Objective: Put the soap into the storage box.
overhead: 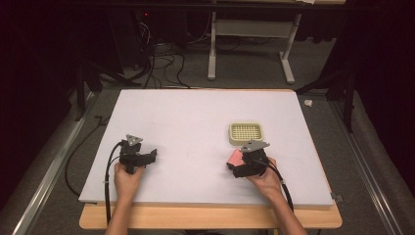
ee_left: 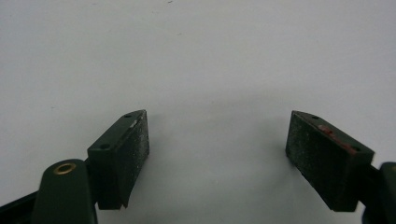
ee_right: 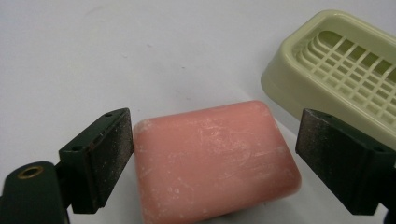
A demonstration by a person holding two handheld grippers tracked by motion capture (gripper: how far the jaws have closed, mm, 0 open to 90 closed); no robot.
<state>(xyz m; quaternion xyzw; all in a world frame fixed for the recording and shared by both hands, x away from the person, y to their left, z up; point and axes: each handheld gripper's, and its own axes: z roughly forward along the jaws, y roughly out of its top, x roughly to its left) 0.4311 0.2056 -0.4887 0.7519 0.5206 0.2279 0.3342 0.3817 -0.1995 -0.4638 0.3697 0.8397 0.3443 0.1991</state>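
My right tongs (ee_right: 212, 154) are spread wide around the pink rounded bar of soap (ee_right: 215, 158), which lies flat on the white table (ee_right: 93, 56); the left pad looks like it's touching the bar and the other sits just off it, so no pinch. Just past the soap sits the pale green plastic soap dish with a grid insert (ee_right: 345, 60). My left tongs (ee_left: 217, 149) are spread too, holding nothing, well apart over bare table.

This looks like a lab or recording studio rather than a home. A pale grey mat (overhead: 195, 122) covers a light wooden table (overhead: 210, 218) standing on grey carpet (overhead: 244, 68), black curtains (overhead: 44, 54) close in the sides, tangled black cables (overhead: 161, 61) run to dark equipment (overhead: 147, 22), and a white metal desk frame (overhead: 252, 36) stands behind.
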